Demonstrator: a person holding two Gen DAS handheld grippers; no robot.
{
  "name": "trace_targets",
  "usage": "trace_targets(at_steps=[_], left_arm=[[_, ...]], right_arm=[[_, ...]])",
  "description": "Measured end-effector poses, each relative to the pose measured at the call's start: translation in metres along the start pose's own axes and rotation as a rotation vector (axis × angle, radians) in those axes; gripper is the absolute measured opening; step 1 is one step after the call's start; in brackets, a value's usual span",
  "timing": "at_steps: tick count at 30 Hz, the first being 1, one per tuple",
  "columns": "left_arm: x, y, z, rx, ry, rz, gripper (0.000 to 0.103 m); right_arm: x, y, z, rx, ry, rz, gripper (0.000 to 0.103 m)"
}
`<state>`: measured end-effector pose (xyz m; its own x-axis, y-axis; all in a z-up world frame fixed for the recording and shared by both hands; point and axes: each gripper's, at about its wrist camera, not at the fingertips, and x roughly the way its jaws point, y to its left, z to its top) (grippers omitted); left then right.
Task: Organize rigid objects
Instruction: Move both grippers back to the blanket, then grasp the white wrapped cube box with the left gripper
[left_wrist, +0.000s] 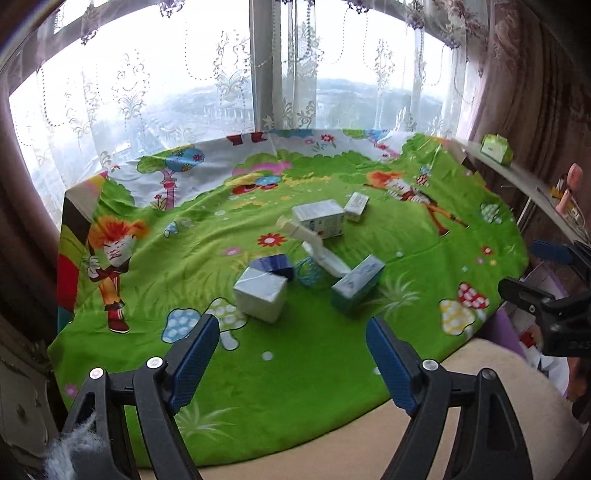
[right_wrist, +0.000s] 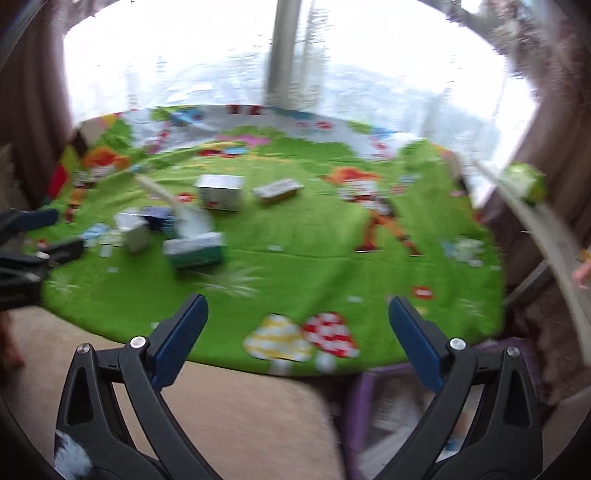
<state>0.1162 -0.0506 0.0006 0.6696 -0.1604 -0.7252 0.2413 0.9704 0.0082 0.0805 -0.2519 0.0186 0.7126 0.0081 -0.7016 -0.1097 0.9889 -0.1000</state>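
blue-padded fingers (left_wrist: 201, 354) of left gripper (left_wrist: 291, 332) spread wide, empty, tilted down over green cartoon cloth (left_wrist: 295, 387); right gripper (right_wrist: 298, 317) likewise (blurred); box (left_wrist: 260, 293) labels unreadable.

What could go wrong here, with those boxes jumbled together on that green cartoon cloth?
1. The long white carton lies slanted across the teal box and against the white box; lifting one may topple the others.
2. The silver box touches the dark blue box, so an open left gripper could nudge both.
3. The cloth is wrinkled; boxes may tilt or slide when set down.
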Motion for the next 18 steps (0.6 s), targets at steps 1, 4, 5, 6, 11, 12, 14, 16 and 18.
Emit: trace_targets(at_steps=[1,4,5,6,11,12,14,16,18], left_arm=[[0.004,0.003,0.0,0.001,0.011,0.013,0.083],[0.014,0.009,-0.001,0.01,0.044,0.048,0.083],[0.019,0.01,-0.001,0.004,0.048,0.053,0.083],[0.022,0.011,0.0,0.004,0.053,0.051,0.083],[0.039,0.021,0.007,0.012,0.061,0.029,0.082],[0.041,0.023,0.01,0.012,0.055,0.024,0.082],[0.048,0.028,0.014,0.022,0.049,0.002,0.082],[0.058,0.032,0.018,0.038,0.054,-0.026,0.082],[0.068,0.036,0.02,0.039,0.072,-0.032,0.082]], right_arm=[[0.004,0.003,0.002,0.002,0.008,0.043,0.099],[0.021,0.019,0.009,-0.001,0.044,0.105,0.099],[0.026,0.025,0.011,-0.008,0.044,0.118,0.099],[0.033,0.031,0.013,-0.021,0.05,0.13,0.099],[0.058,0.058,0.022,-0.08,0.062,0.178,0.099],[0.062,0.061,0.024,-0.088,0.053,0.19,0.099],[0.071,0.065,0.03,-0.102,0.052,0.201,0.099],[0.078,0.067,0.033,-0.113,0.058,0.199,0.099],[0.09,0.069,0.034,-0.129,0.078,0.194,0.099]])
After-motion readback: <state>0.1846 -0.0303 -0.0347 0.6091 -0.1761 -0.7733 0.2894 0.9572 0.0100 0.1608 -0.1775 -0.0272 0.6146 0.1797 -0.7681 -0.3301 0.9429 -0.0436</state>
